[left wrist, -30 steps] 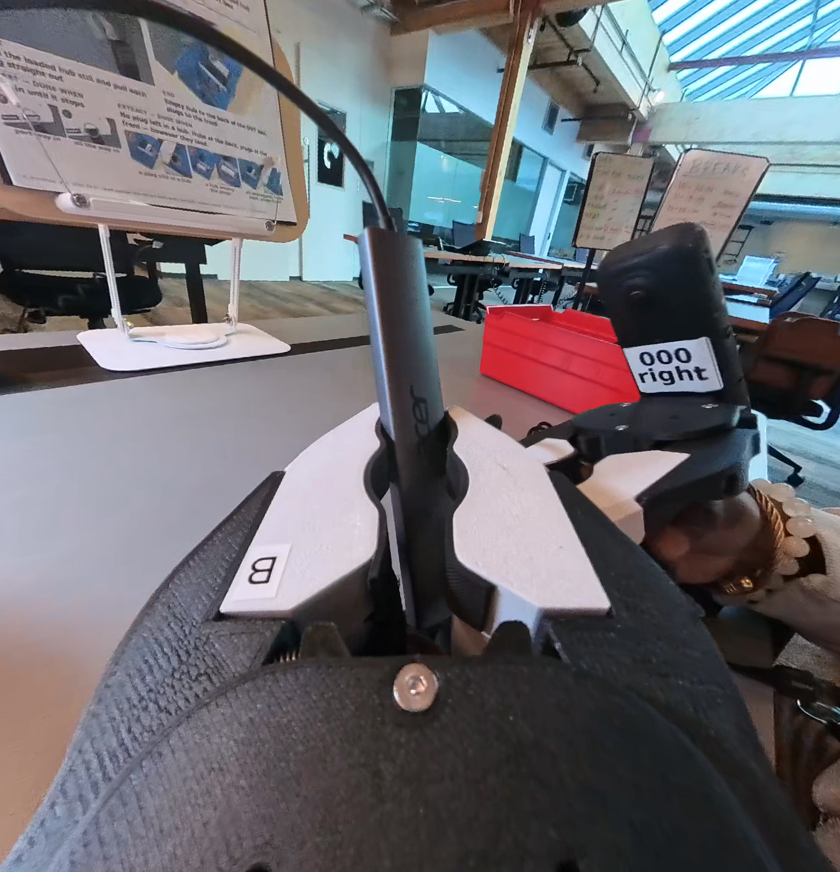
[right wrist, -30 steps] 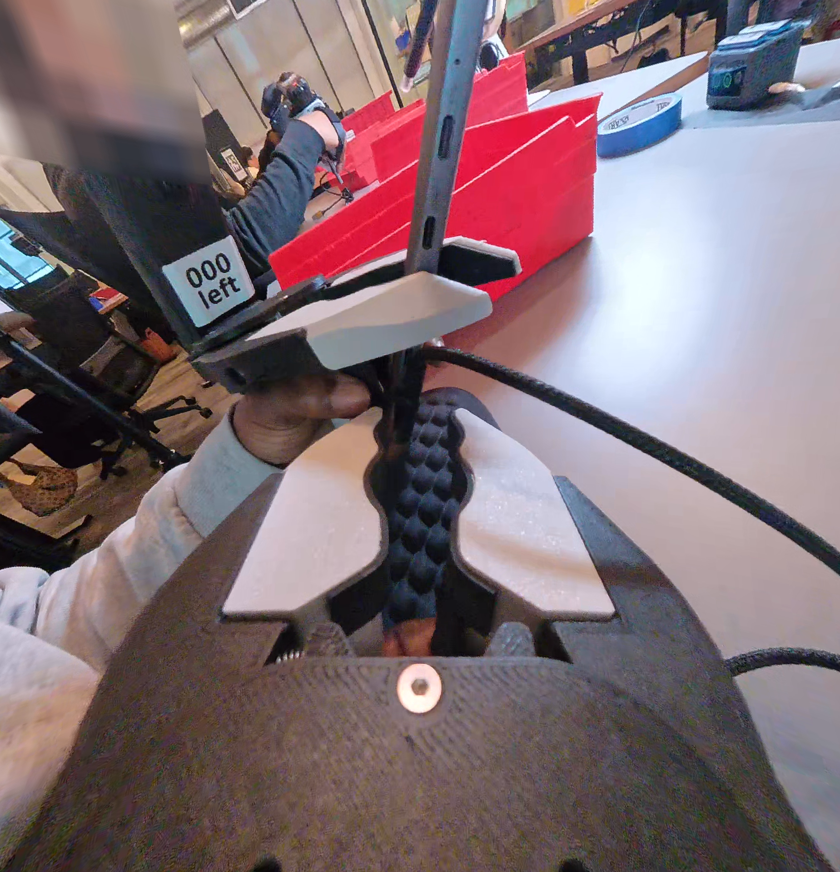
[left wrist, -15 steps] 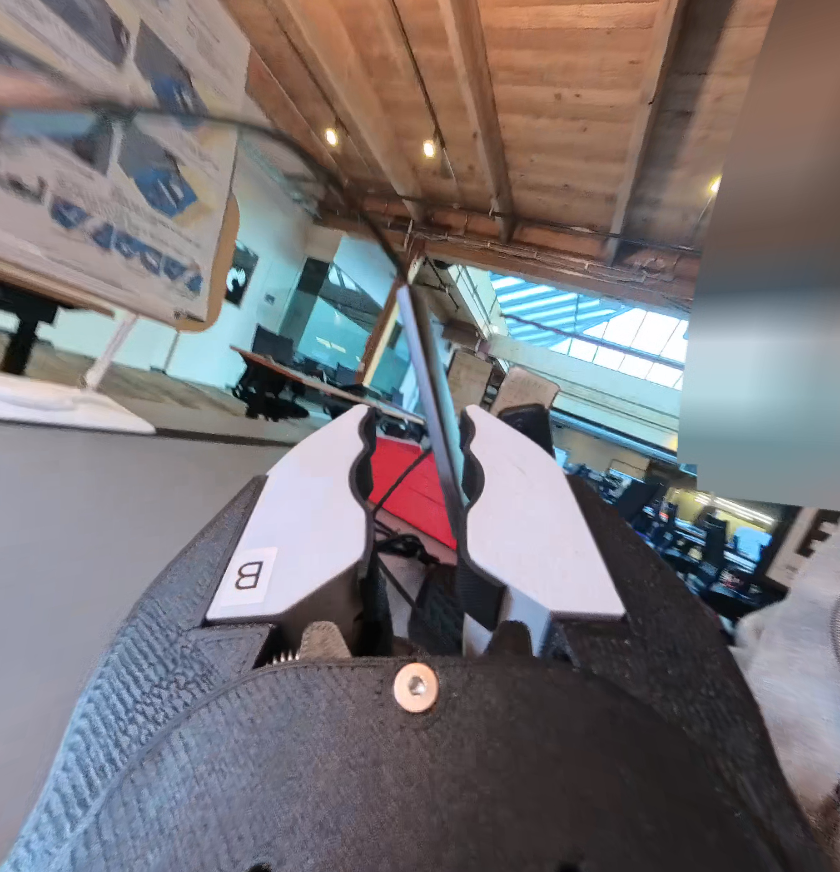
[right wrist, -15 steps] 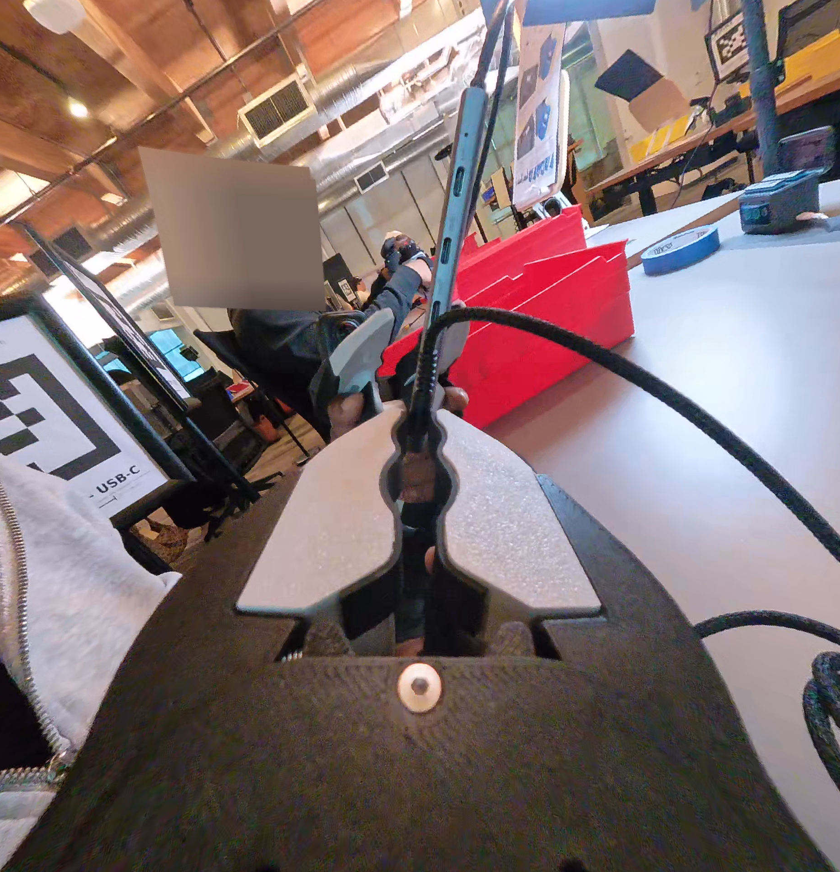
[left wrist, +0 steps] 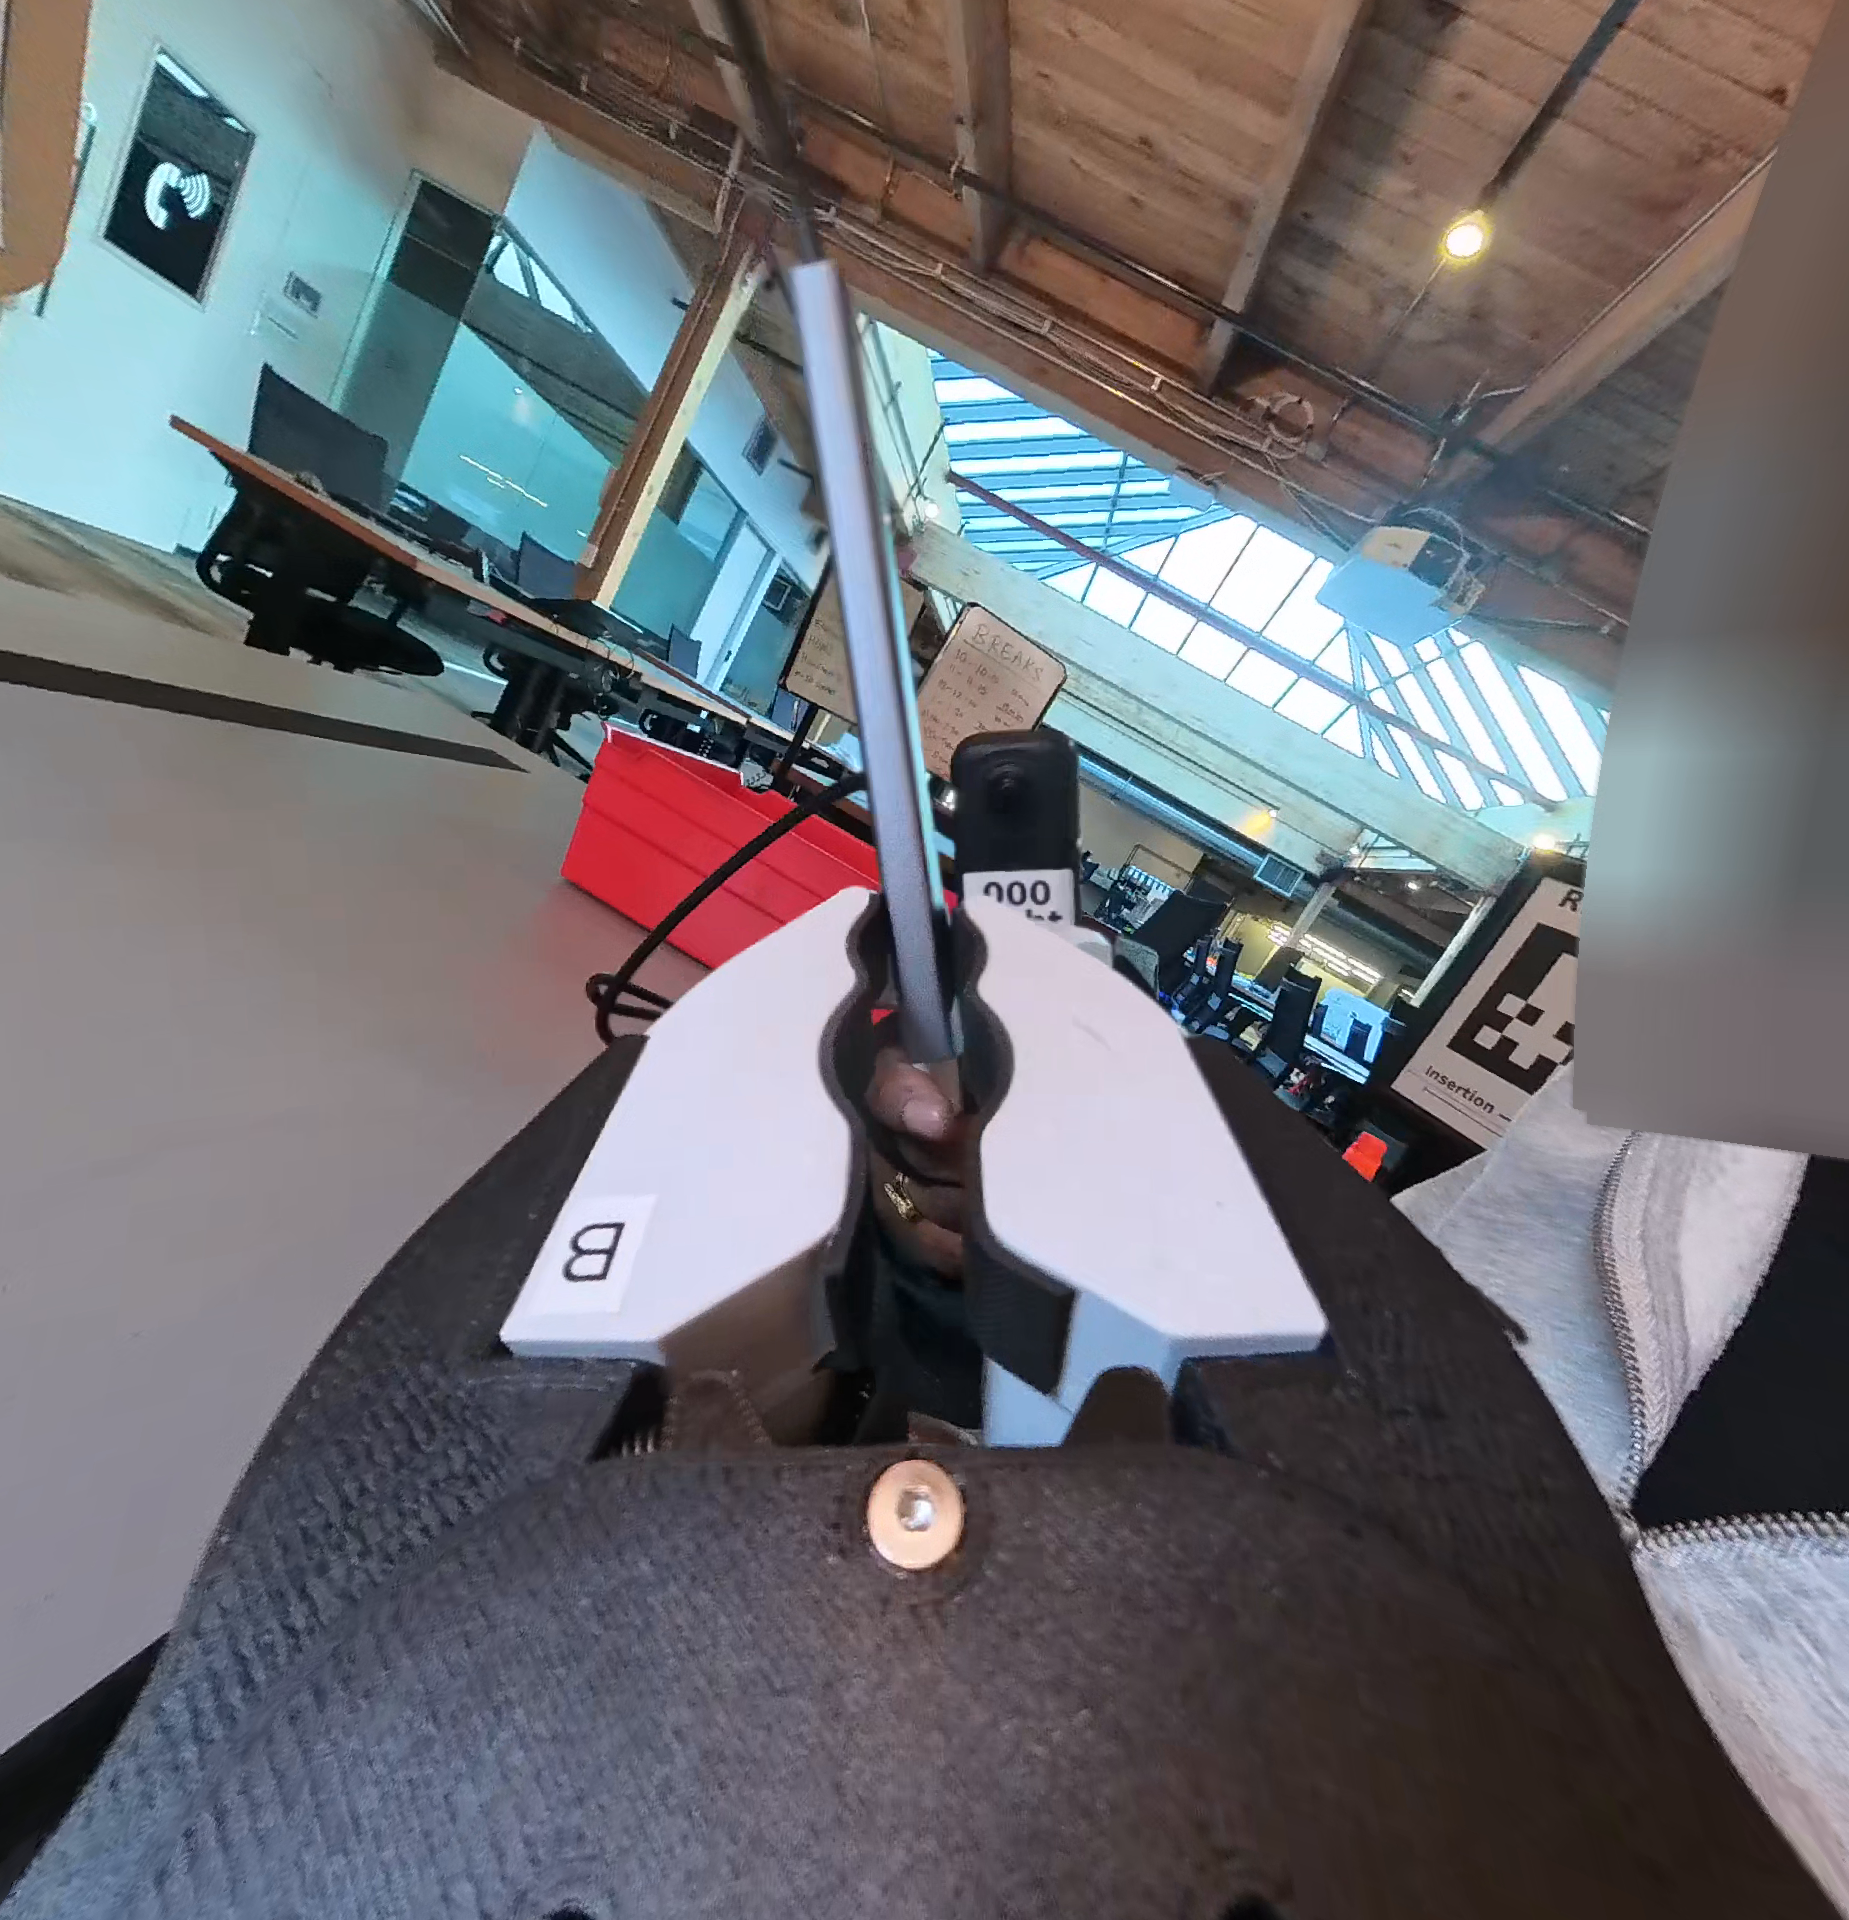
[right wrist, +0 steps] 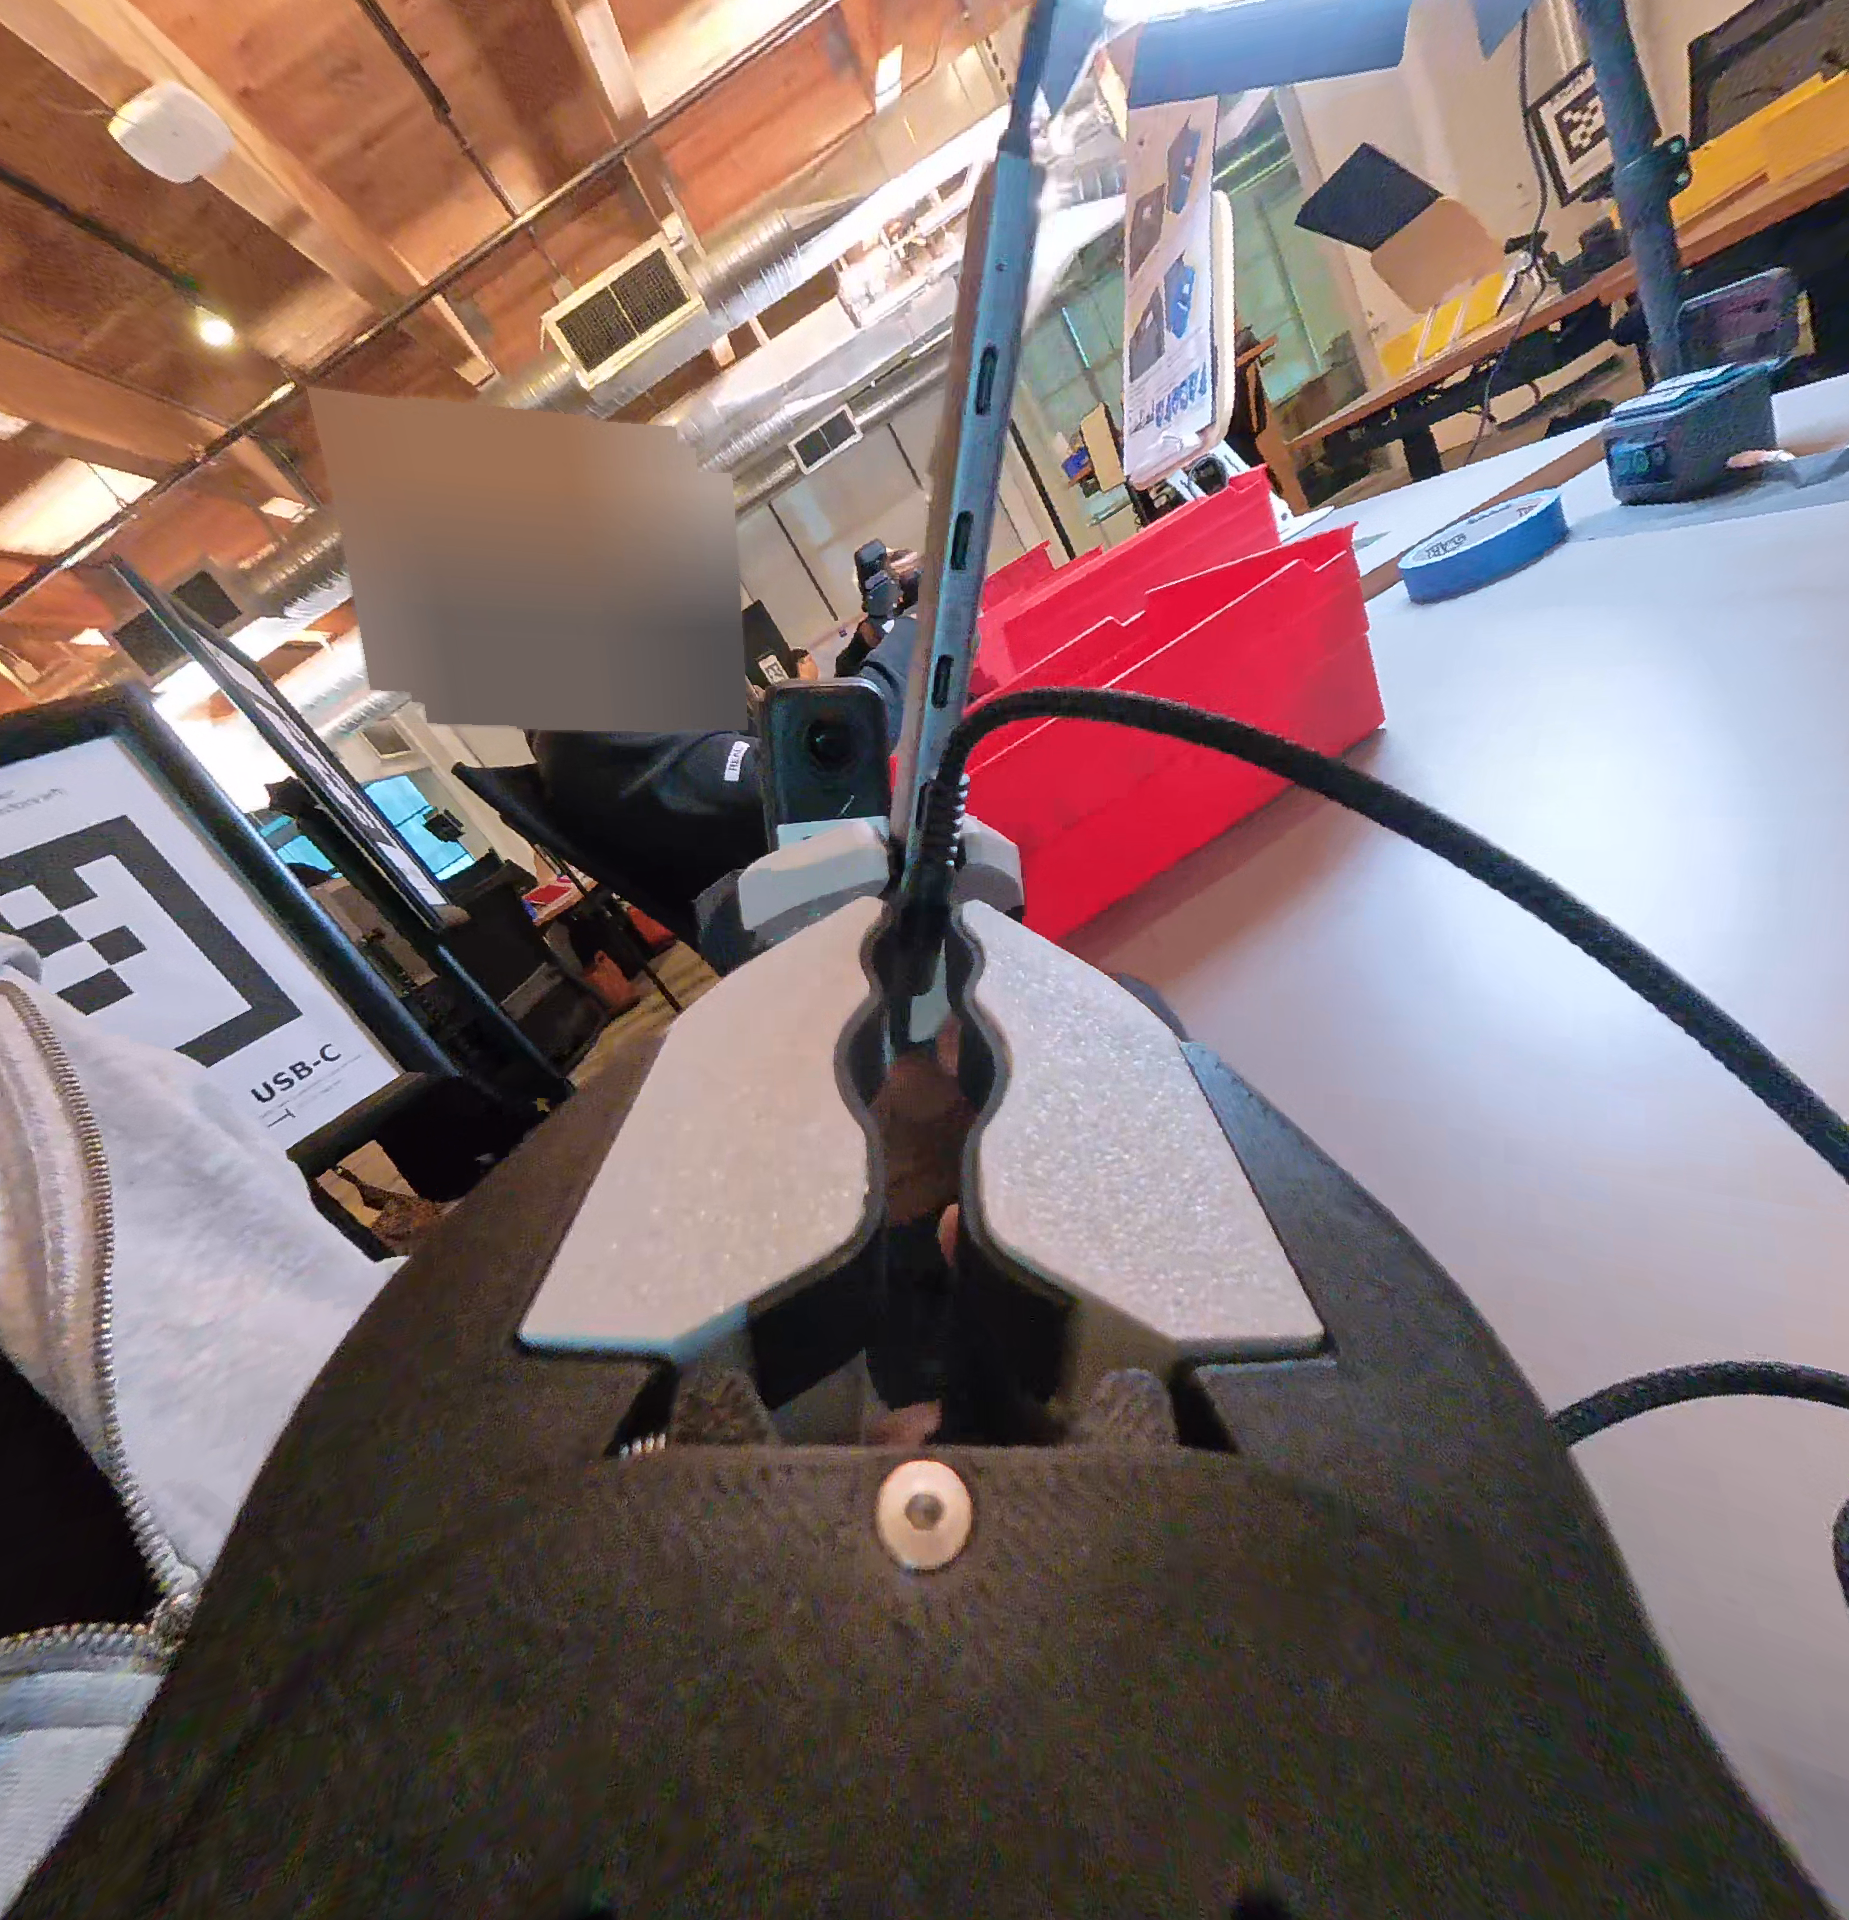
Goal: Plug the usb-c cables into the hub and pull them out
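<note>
My left gripper (left wrist: 915,935) is shut on the lower end of a slim grey hub (left wrist: 863,623). The hub stands upright and edge-on above the table. In the right wrist view the hub (right wrist: 967,520) shows several ports along its edge. My right gripper (right wrist: 915,925) is shut on the black plug (right wrist: 912,961) of a braided black cable (right wrist: 1419,831), right at the hub's lower end. I cannot tell whether the plug sits in a port. The two grippers face each other, and the left gripper's fingers (right wrist: 806,878) show just beyond mine.
Red bins (right wrist: 1159,717) stand on the grey table (right wrist: 1574,987) behind the hub and also show in the left wrist view (left wrist: 712,862). A blue tape roll (right wrist: 1481,545) and a dark device (right wrist: 1689,442) lie far right. A framed marker sign (right wrist: 120,935) stands at the left, and coiled cable (left wrist: 629,997) lies on the table. My two grippers' fingertips are within a few centimetres of each other.
Both grippers have tilted up from the table and turned to face each other. The hub stays in the left gripper. The right gripper now pinches the plug at the hub's lower end.
</note>
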`<state>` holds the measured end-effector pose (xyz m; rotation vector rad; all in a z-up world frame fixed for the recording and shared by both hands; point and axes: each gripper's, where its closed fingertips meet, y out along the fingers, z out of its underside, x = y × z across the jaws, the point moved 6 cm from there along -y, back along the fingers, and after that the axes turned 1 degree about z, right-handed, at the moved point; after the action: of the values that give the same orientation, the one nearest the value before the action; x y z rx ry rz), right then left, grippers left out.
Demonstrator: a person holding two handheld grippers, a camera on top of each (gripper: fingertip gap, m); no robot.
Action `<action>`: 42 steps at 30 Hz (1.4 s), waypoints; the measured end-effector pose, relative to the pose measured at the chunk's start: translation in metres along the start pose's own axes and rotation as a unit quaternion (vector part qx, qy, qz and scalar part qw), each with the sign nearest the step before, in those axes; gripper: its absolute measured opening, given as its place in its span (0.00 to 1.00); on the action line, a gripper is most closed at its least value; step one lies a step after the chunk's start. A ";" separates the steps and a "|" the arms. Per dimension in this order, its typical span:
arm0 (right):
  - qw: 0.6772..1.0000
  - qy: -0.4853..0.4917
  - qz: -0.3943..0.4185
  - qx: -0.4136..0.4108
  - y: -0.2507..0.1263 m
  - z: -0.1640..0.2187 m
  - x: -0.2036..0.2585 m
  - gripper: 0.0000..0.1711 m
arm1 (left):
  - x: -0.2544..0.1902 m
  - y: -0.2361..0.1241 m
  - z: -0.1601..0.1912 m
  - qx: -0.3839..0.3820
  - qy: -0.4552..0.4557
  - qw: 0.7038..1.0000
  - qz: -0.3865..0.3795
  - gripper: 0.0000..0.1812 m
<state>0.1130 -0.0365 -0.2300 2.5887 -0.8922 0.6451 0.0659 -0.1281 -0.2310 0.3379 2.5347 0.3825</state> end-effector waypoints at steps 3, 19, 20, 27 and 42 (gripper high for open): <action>0.999 -0.017 0.019 0.020 0.001 0.002 -0.003 0.05 | 0.002 0.000 0.001 0.000 0.001 1.000 -0.012 0.06; 0.996 -0.012 -0.048 0.078 -0.019 0.001 0.001 0.05 | -0.001 0.003 0.013 0.123 -0.045 0.991 0.039 0.12; 0.994 -0.013 -0.055 0.089 -0.021 0.001 0.001 0.05 | -0.001 0.004 0.014 0.135 -0.048 0.989 0.044 0.12; 0.992 -0.010 -0.081 0.098 -0.028 0.002 -0.004 0.05 | -0.006 0.010 0.019 0.173 -0.025 0.983 0.056 0.10; 0.997 -0.051 -0.050 0.032 -0.032 -0.011 -0.007 0.22 | -0.004 0.015 0.010 0.189 0.034 0.980 0.043 0.06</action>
<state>0.1253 -0.0048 -0.2291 2.7255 -0.7770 0.5271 0.0767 -0.1137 -0.2323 0.5868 2.6588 -0.0629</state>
